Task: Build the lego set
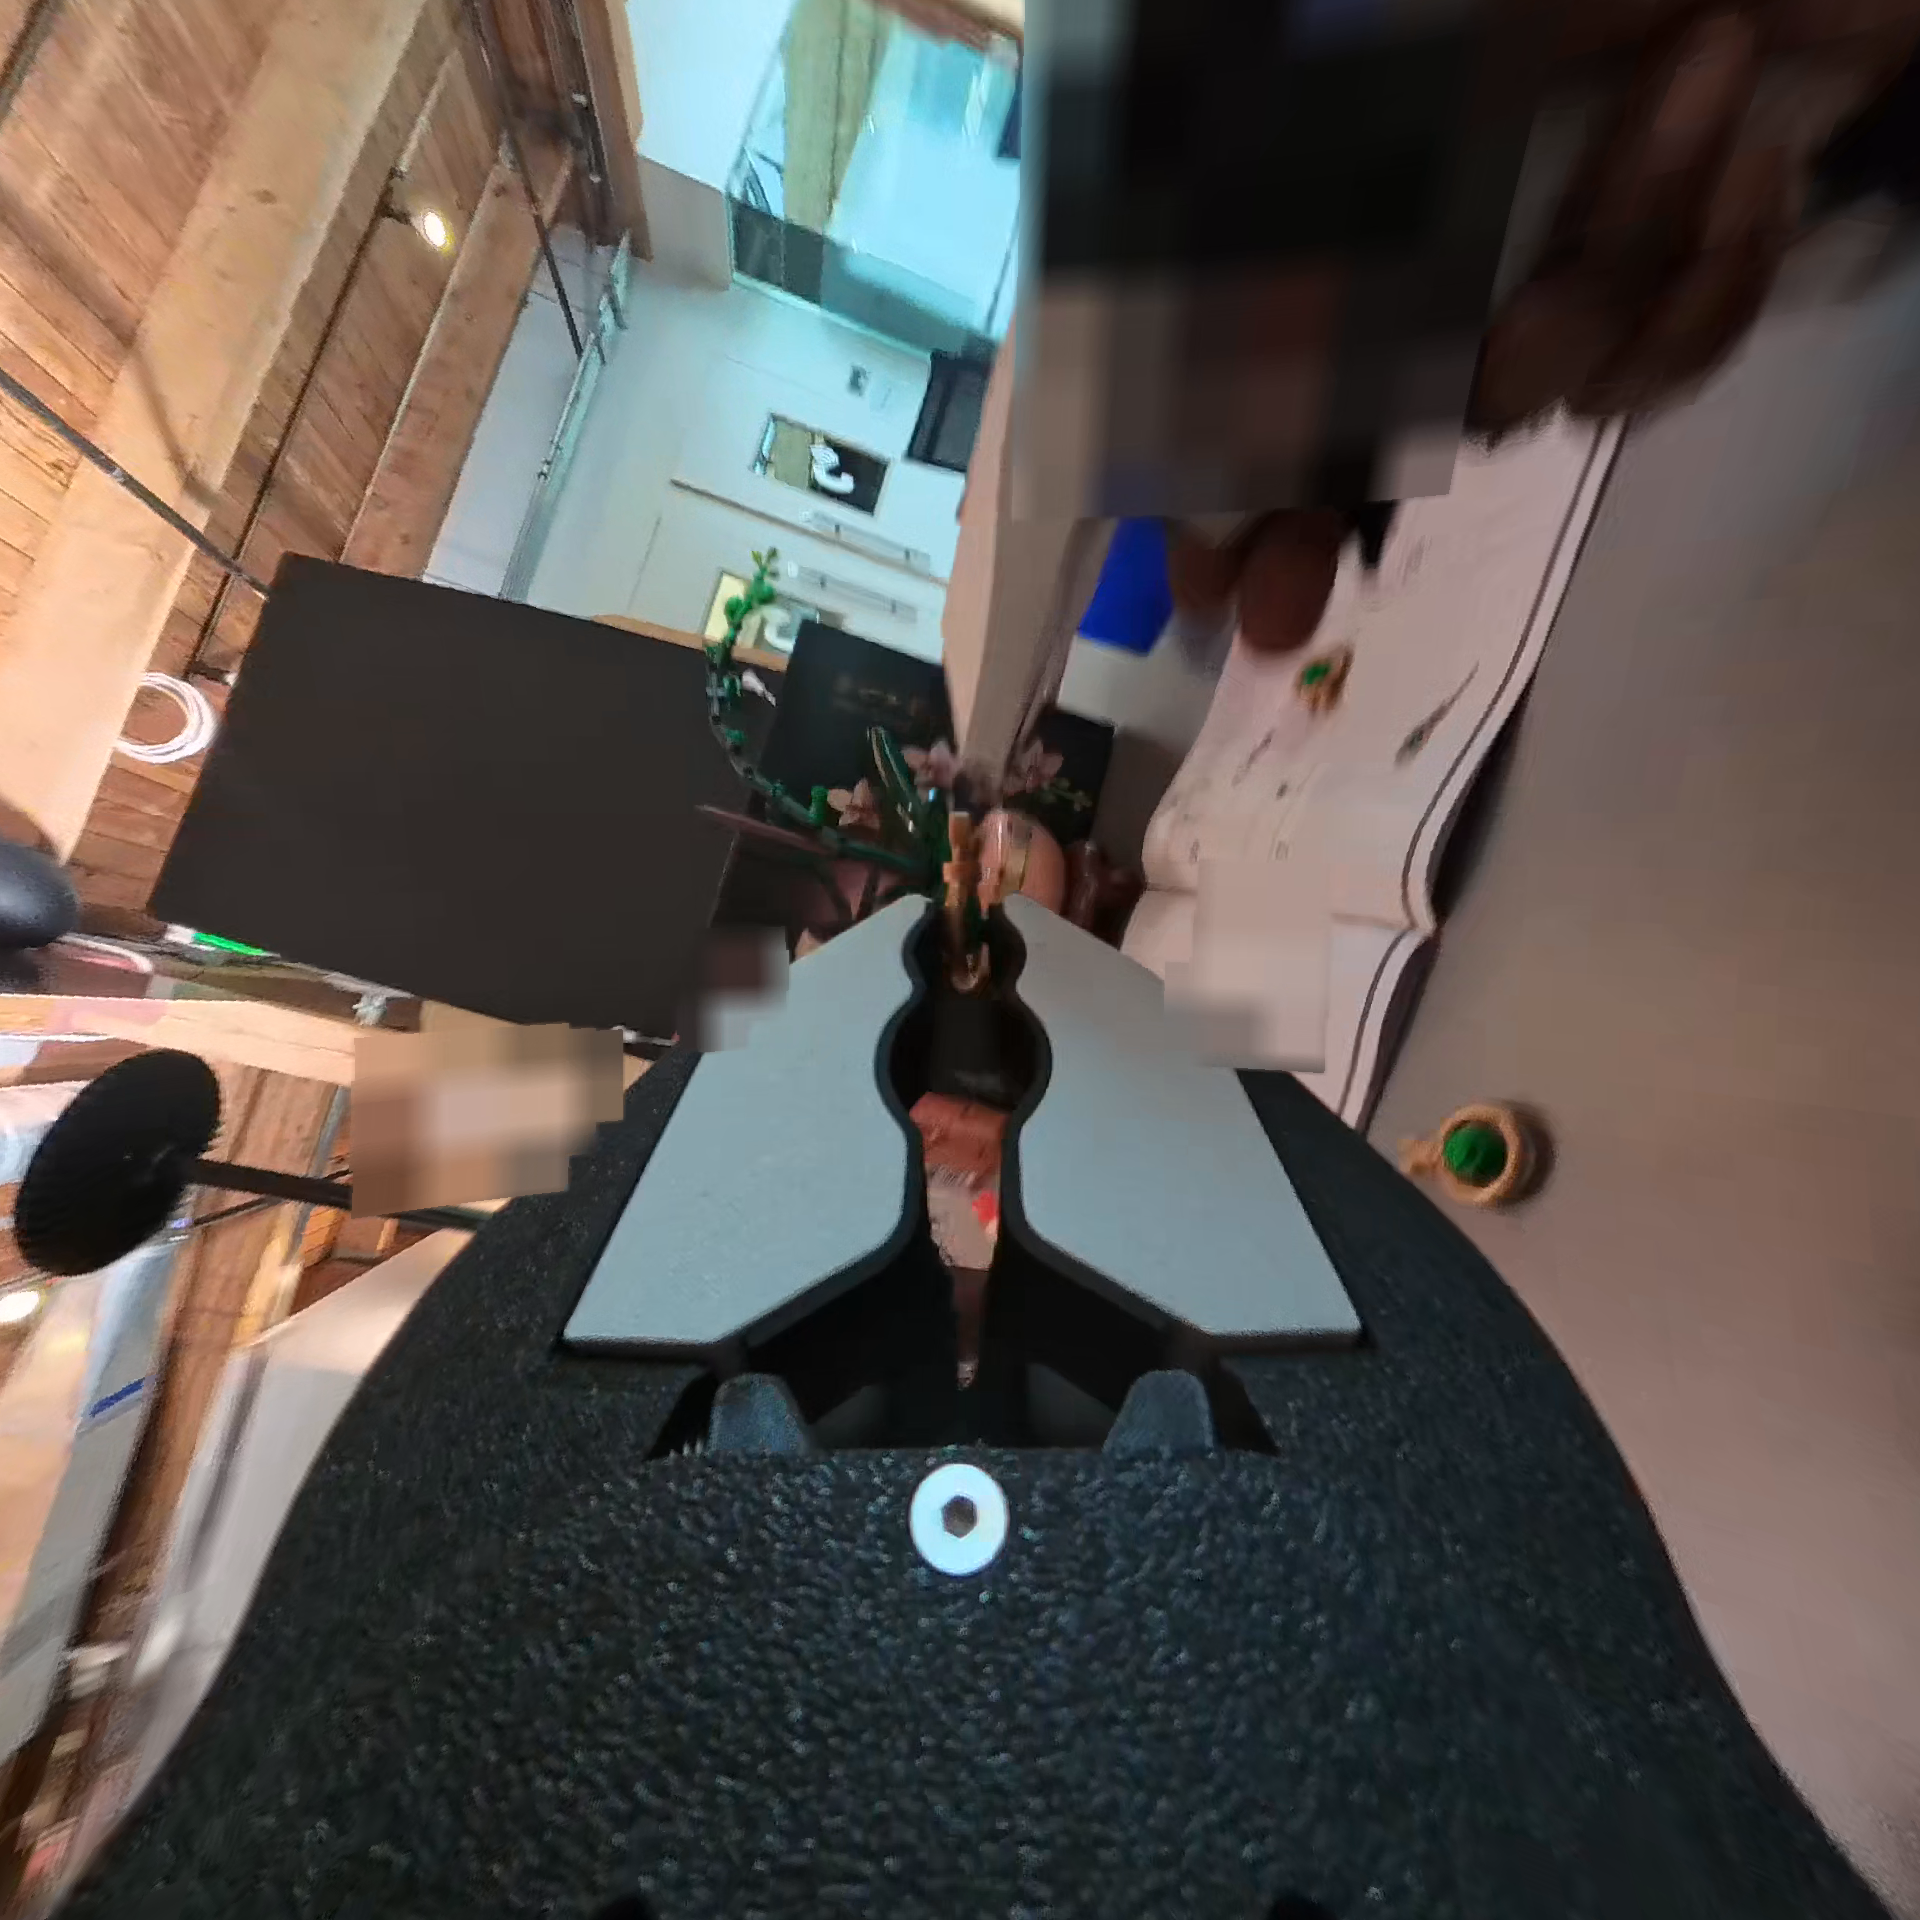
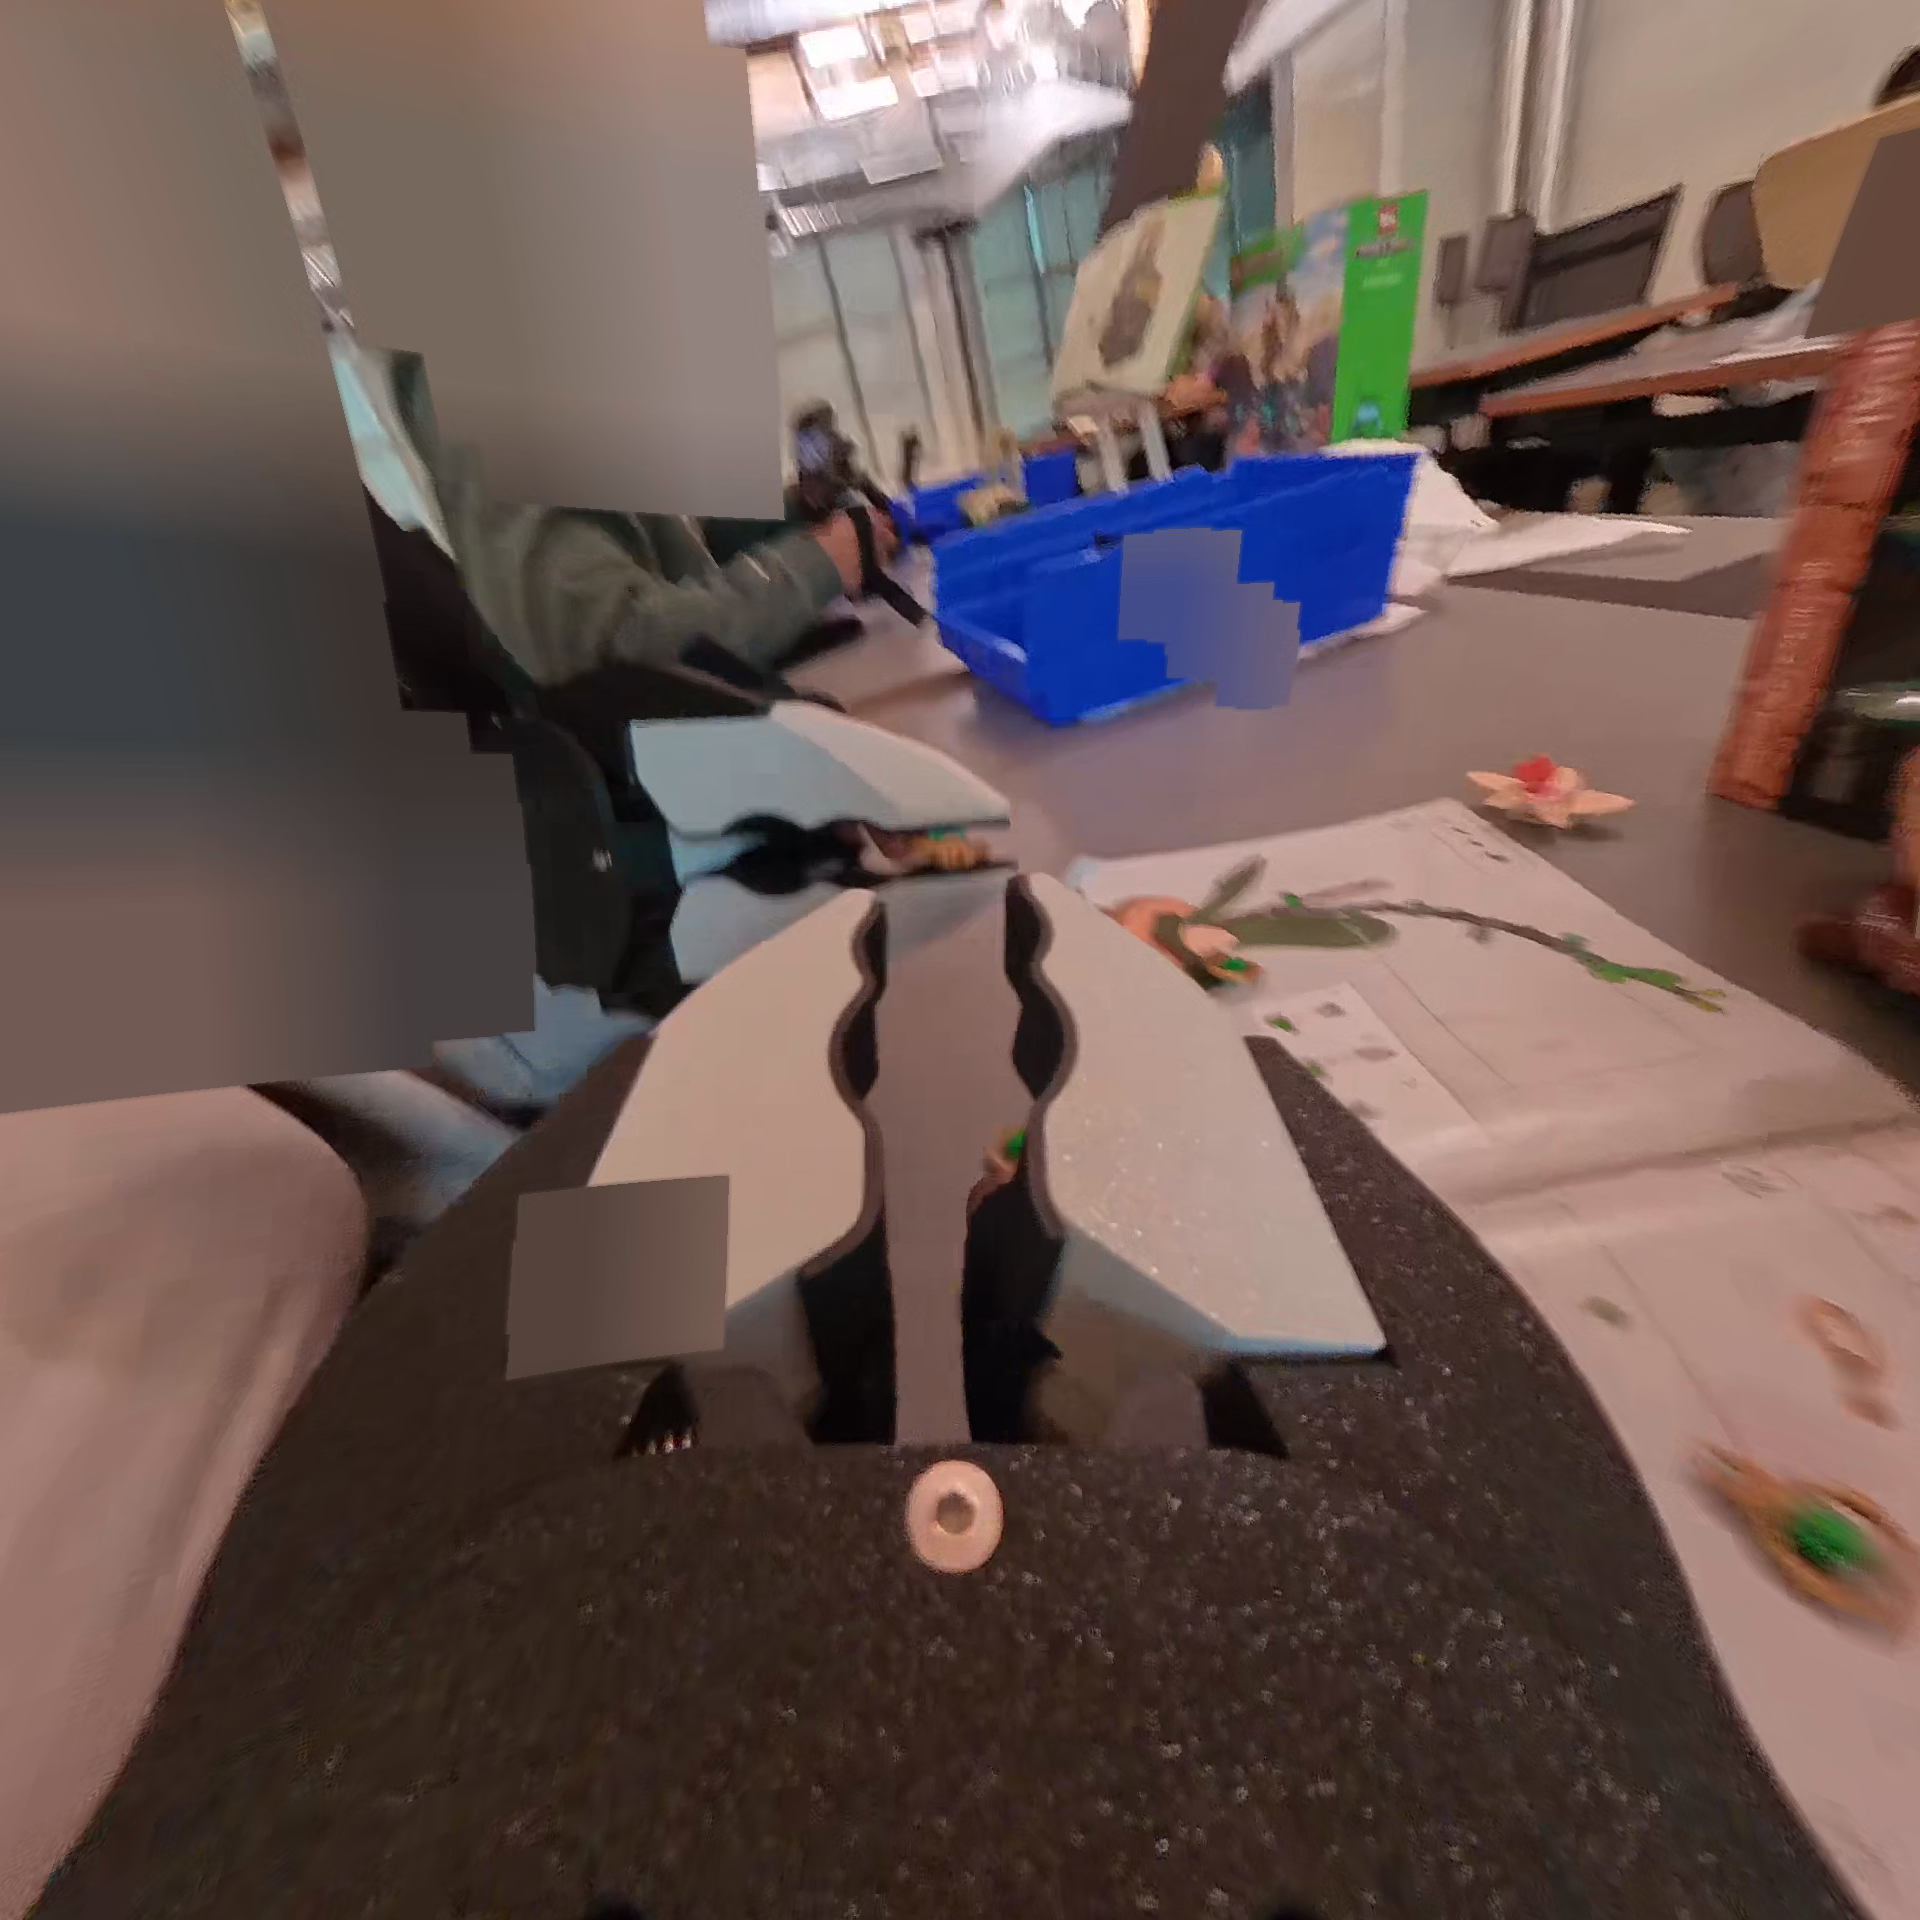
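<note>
My left gripper [image 1: 964, 912] is rolled on its side and shut on a small tan and pink lego piece [image 1: 977, 868] that sticks out past its tips. In the right wrist view the same gripper [image 2: 831, 805] hovers just beyond my right gripper [image 2: 945, 896]. The right gripper is open with nothing between its fingers; a small tan and green piece [image 2: 1004, 1148] shows through the gap, against the right finger. Another tan and green piece [image 1: 1475, 1151] lies on the grey table; the right wrist view also shows one [image 2: 1818, 1548]. The open instruction booklet [image 2: 1507, 1039] lies to the right.
A pink flower piece [image 2: 1548, 795] lies beyond the booklet. Blue bins [image 2: 1039, 623] and lego boxes [image 2: 1361, 312] stand farther back. A brown ribbed pot [image 2: 1808, 582] is at the right edge. A built lego orchid [image 1: 831, 800] stands behind the left gripper's tips. A hand [image 1: 1278, 592] rests on the booklet.
</note>
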### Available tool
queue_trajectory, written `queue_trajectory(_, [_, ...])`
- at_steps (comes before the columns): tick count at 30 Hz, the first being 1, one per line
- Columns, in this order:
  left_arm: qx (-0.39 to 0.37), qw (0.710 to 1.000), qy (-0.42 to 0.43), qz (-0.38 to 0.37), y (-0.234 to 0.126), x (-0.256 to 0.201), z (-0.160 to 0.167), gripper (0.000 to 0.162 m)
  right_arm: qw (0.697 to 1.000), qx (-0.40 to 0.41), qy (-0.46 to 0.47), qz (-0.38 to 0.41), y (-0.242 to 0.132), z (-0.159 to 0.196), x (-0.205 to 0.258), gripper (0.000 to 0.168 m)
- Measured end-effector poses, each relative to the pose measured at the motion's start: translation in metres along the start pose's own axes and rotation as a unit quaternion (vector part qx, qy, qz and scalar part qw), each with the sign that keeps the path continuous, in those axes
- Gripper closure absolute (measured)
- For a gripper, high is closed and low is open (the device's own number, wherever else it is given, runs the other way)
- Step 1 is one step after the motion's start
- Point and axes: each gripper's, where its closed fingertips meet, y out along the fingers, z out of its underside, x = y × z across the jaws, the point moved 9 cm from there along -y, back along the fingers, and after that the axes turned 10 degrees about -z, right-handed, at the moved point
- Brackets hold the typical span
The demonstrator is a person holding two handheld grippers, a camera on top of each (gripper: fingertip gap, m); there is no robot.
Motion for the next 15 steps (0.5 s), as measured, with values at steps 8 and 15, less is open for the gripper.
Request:
queue_trajectory(8, [0.107,0.993,0.040,-0.005,0.002,-0.013,0.053,0.155,0.934,0.227,-0.012,0.275,-0.105,-0.006,-0.027,0.154])
queue_trajectory(15, [0.119,0.993,-0.009,-0.017,-0.001,-0.015,0.062,0.155,0.876,0.322,0.007,0.359,-0.096,0.005,-0.066,0.154])
